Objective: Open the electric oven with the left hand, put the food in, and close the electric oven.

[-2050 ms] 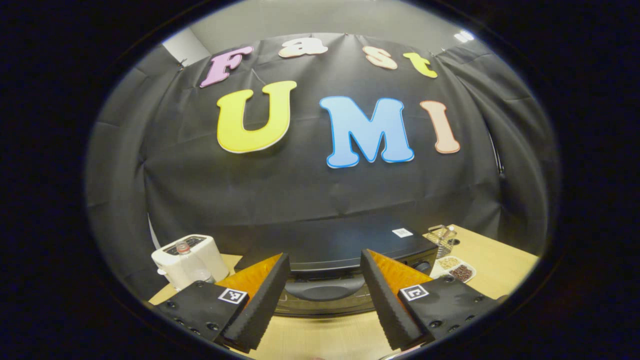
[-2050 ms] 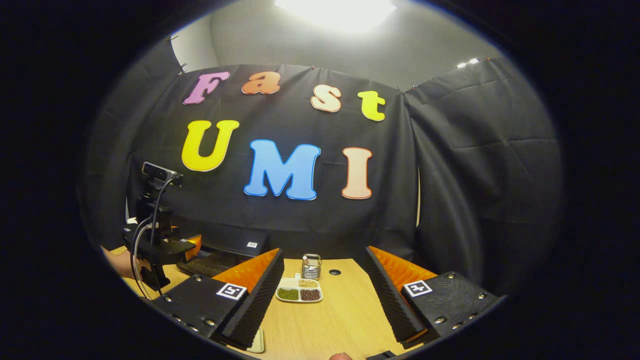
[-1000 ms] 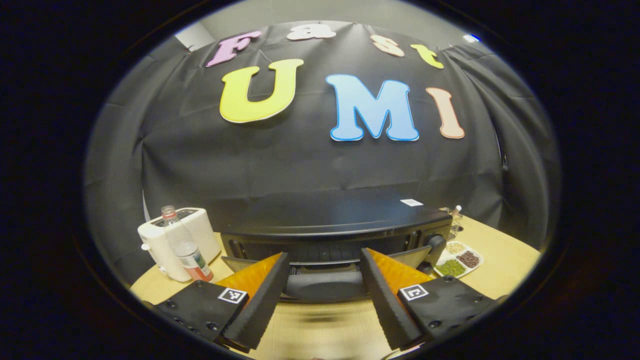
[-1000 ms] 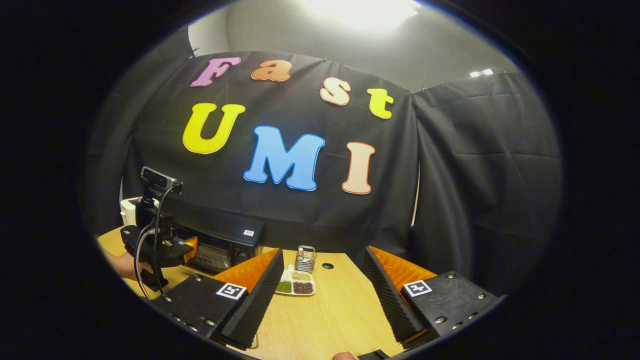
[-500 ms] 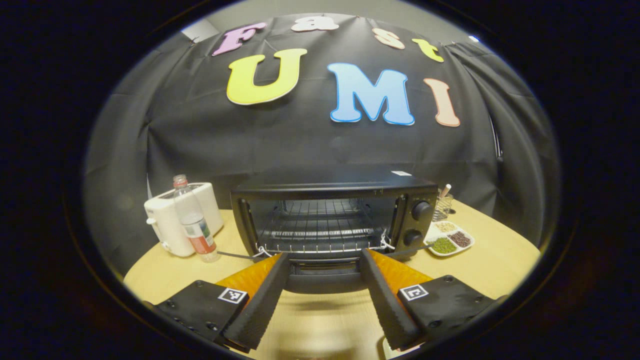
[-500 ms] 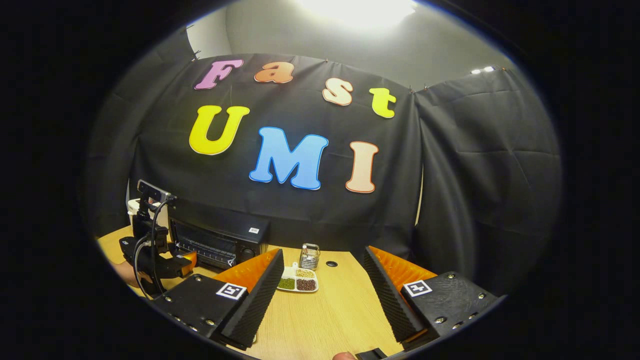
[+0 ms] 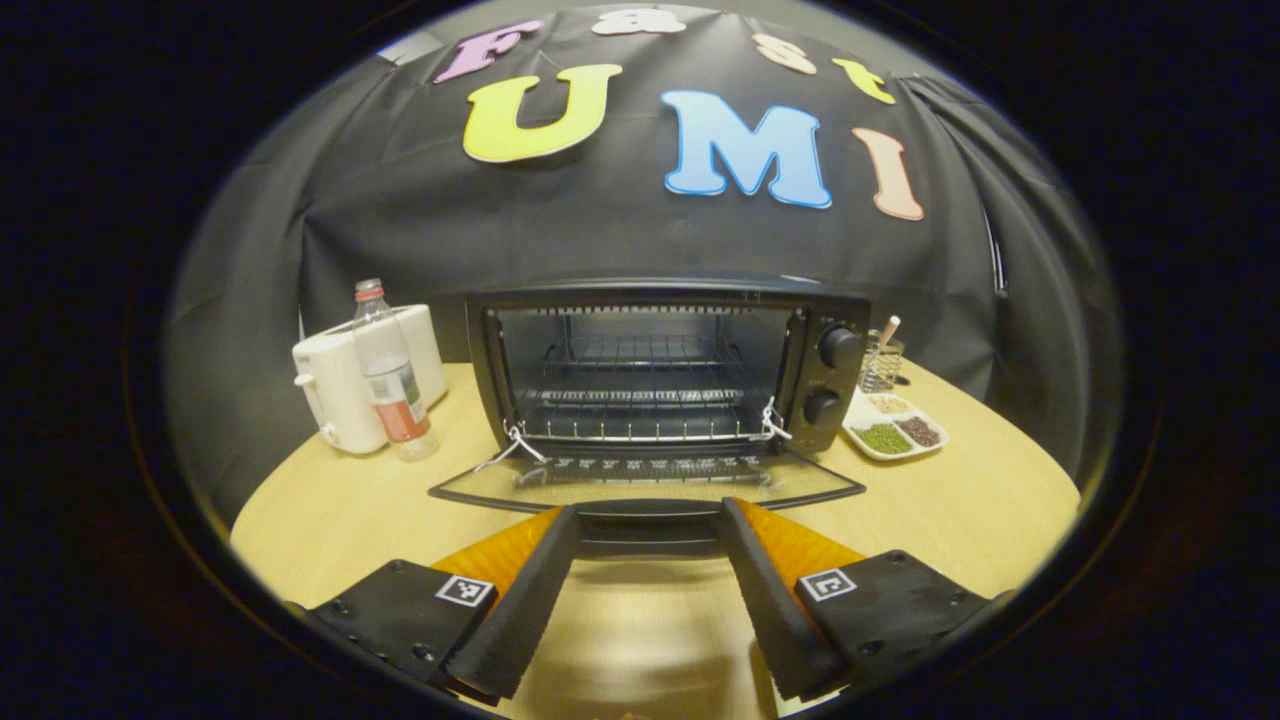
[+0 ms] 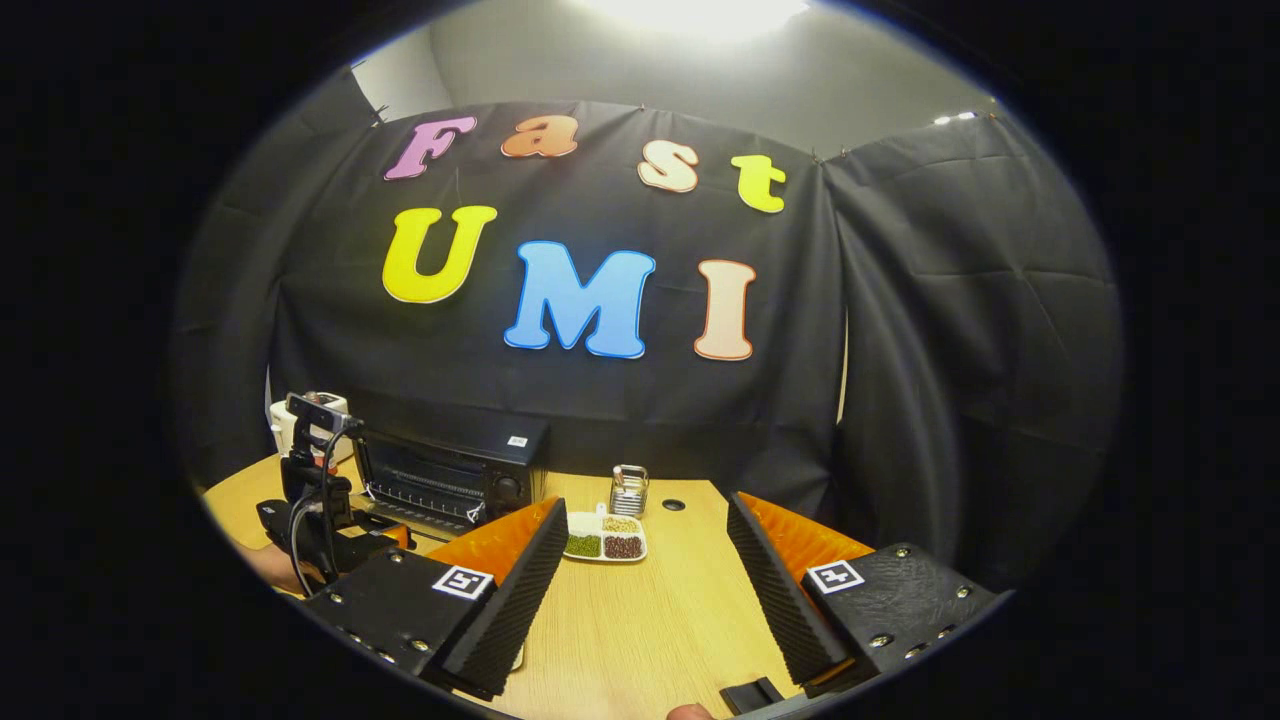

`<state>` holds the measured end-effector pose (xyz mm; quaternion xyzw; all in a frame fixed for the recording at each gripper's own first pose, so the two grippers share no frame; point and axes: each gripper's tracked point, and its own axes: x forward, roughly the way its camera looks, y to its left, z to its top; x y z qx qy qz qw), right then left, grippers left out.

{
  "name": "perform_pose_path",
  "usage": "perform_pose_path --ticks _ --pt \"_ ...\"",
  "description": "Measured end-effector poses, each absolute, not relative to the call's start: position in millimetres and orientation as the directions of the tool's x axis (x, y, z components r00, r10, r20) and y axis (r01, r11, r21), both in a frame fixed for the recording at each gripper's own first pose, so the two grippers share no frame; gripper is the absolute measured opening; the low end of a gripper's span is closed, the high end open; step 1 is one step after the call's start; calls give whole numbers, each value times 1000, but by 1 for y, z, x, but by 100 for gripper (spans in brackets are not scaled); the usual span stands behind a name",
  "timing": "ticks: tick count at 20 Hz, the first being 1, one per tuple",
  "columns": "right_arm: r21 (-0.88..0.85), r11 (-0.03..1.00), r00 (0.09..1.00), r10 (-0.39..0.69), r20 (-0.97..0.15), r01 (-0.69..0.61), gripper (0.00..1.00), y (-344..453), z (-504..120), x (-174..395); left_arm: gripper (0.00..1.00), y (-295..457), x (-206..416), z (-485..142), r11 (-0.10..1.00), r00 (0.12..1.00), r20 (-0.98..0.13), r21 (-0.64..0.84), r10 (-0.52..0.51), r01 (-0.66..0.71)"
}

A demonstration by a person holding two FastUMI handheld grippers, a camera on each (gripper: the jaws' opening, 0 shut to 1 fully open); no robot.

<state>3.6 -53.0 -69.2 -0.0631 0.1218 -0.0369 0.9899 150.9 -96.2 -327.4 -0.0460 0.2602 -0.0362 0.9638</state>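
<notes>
Where wire racks gleam, boxy oven

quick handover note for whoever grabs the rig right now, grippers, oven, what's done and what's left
Left gripper: jaws open, straddling the handle of the oven door without pressing it.
Right gripper: jaws open, holding nothing, above the wooden table.
Electric oven: door folded down flat, wire rack bare.
Divided dish of beans sits right of the oven.
Done: oven opened.
Left: put the food in, close the door.
</notes>
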Motion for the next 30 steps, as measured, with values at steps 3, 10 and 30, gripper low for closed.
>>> perform_pose_path --ticks 3,10,30 --pt "-102 994 962 -75 -262 49 98 -53 -76 1 95 -99 145 -339 995 849 -521 -84 -91 55" --pt "-57 998 939 1 -344 -22 98 -39 -101 5 99 -95 125 -326 995 857 -507 -87 -89 52" --pt "306 898 572 438 -693 -317 99 60 -221 27 99 17 52 -91 996 993 -88 -5 84 -84"
